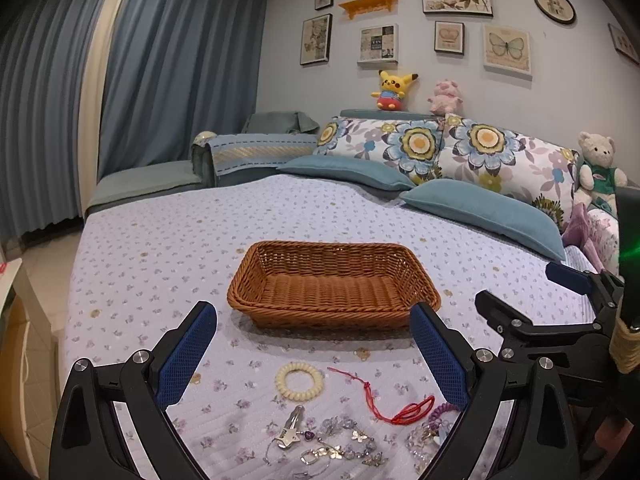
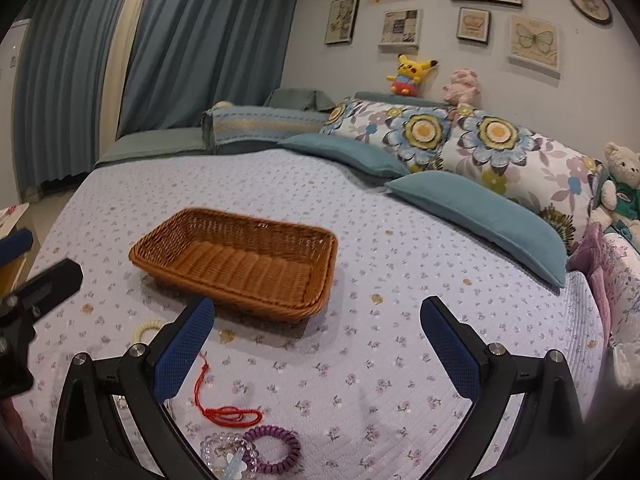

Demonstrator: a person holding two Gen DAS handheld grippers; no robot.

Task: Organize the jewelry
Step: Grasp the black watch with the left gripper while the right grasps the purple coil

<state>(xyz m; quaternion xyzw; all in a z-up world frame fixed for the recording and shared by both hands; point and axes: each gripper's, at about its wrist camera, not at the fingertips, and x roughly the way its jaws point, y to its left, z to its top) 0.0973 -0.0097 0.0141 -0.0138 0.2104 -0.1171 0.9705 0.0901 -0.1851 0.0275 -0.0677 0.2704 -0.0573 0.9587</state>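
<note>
An empty brown wicker basket [image 1: 334, 284] [image 2: 240, 260] sits on the floral bedspread. In front of it lie a cream coil hair tie [image 1: 299, 381] [image 2: 146, 329], a red cord [image 1: 384, 398] [image 2: 218, 400], a silver hair clip [image 1: 290, 428], beaded bracelets [image 1: 344, 446] [image 2: 226, 454] and a purple coil hair tie [image 2: 274, 448]. My left gripper [image 1: 314, 344] is open and empty above the jewelry, just short of the basket. My right gripper [image 2: 316, 340] is open and empty, to the right of the basket's near corner; it also shows in the left wrist view [image 1: 520, 284].
The bedspread [image 2: 400, 280] stretches back to two blue pillows [image 1: 484, 212] and floral cushions [image 1: 460, 144]. A teddy bear [image 1: 598, 164] sits at the right edge. A white table corner [image 1: 12, 280] stands off the bed's left side.
</note>
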